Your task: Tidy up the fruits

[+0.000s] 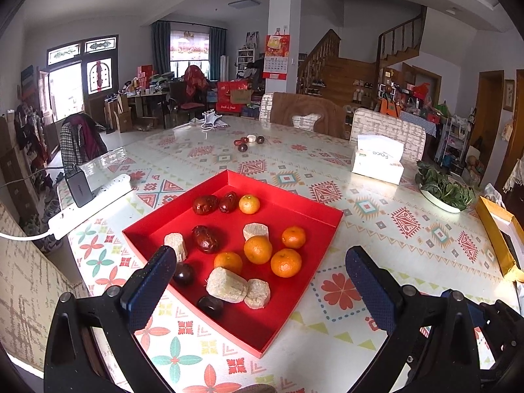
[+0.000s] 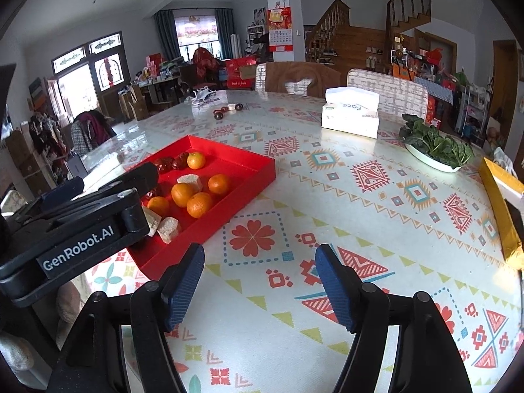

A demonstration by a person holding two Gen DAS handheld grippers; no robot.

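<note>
A red tray [image 1: 304, 308] [image 2: 258, 167] on the patterned table holds several tangerines [image 1: 286, 262] [image 2: 199, 204], dark red dates [image 1: 205, 238], pale sugarcane chunks [image 1: 227, 284] [image 2: 169, 229] and dark round fruits [image 1: 183, 273]. My left gripper [image 1: 258, 281] is open and empty, hovering over the tray's near side; its body also shows in the right wrist view [image 2: 82, 229]. My right gripper [image 2: 260, 281] is open and empty above bare tablecloth, right of the tray. A few more dates and a pale chunk [image 1: 249, 141] [image 2: 227, 109] lie far back on the table.
A tissue box [image 1: 378, 160] [image 2: 352, 114], a plate of leafy greens [image 1: 445, 190] [image 2: 435, 149] and a yellow box [image 1: 501, 239] [image 2: 504, 209] stand to the right. A power strip with charger [image 1: 88, 199] lies at the left edge. Chairs stand behind the table.
</note>
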